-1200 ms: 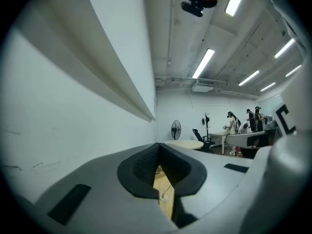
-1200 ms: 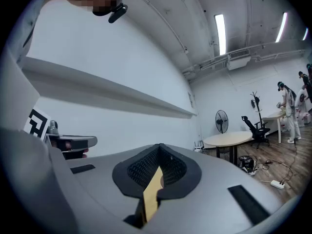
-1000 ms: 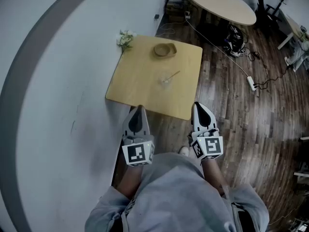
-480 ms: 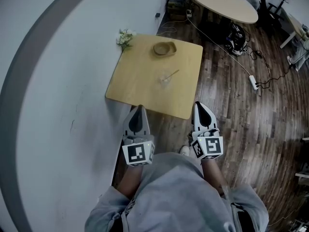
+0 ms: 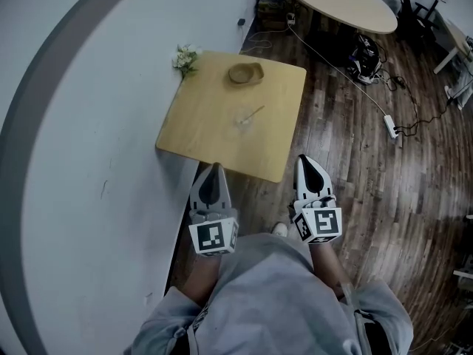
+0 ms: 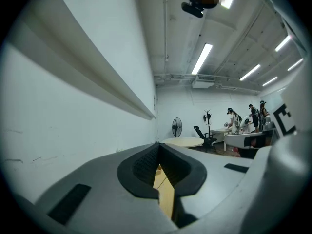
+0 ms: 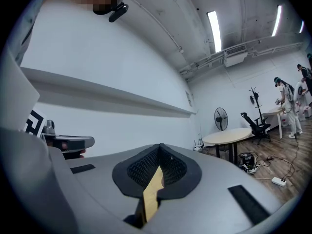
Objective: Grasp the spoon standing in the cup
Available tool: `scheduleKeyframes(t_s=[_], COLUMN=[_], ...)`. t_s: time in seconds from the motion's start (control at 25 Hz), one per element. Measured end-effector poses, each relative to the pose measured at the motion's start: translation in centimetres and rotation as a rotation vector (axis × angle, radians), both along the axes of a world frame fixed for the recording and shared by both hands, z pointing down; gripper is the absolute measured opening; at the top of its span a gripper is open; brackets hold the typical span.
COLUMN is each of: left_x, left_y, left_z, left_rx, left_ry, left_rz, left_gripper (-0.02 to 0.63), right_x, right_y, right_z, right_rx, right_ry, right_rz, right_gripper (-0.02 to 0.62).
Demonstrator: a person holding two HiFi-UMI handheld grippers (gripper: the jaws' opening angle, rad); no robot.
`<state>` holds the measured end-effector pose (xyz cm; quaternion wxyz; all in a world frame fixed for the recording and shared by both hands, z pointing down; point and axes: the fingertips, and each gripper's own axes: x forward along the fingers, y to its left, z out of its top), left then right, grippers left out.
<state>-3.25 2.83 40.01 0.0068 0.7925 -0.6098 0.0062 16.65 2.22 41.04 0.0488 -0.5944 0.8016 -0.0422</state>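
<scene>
A clear cup (image 5: 243,120) stands near the middle of the light wooden table (image 5: 199,128), with a spoon (image 5: 253,112) leaning in it, handle toward the right. Both grippers are held close to my body, short of the table's near edge and far from the cup. My left gripper (image 5: 213,170) points at the table's near edge, jaws together and empty. My right gripper (image 5: 307,163) hovers over the floor by the table's near right corner, also shut on nothing. In both gripper views only a strip of tabletop shows through the closed jaws (image 6: 159,150) (image 7: 158,154).
A wooden bowl (image 5: 245,72) and a small bunch of flowers (image 5: 185,58) sit at the table's far side. A white wall runs along the left. A round table (image 5: 340,4), a bag (image 5: 363,50) and a power strip (image 5: 389,126) with cables lie on the wood floor beyond.
The head view has shifted a little, so the table sits slightly further left and up. Both grippers stay where they were, still shut.
</scene>
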Motion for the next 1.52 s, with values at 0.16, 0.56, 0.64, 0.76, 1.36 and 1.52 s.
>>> scheduleKeyframes(t_s=[0.16, 0.56, 0.64, 0.76, 1.36, 1.52], left_x=[1.3, 0.9, 0.5, -0.3, -6.8, -8.8], left_y=[0.6, 2.1, 1.7, 0.4, -10.0, -12.0], left_z=[0.0, 0.8, 0.9, 0.8, 0.1, 0.3], left_rx=[0.002, -0.038, -0.043, -0.036, 0.008, 0.002], left_ry=[0.002, -0.029, -0.028, -0.019, 0.032, 0.038], left_rz=[-0.035, -0.117, -0.12, -0.116, -0.041, -0.021], left_gripper=[0.002, 0.002, 0.002, 0.002, 0.002, 0.002], right_x=[2.2, 3.2, 2.8, 2.3, -2.5, -3.6], right_y=[0.1, 0.0, -0.4, -1.6, -10.2, -11.8], right_z=[0.4, 3.1, 3.1, 2.9, 2.2, 2.4], right_rx=[-0.008, -0.073, -0.074, -0.069, -0.082, -0.09], right_ry=[-0.003, -0.026, -0.021, -0.013, 0.037, 0.036], right_rz=[-0.011, -0.054, -0.058, -0.05, 0.053, 0.098], right_gripper=[-0.002, 0.0, -0.001, -0.002, -0.001, 0.0])
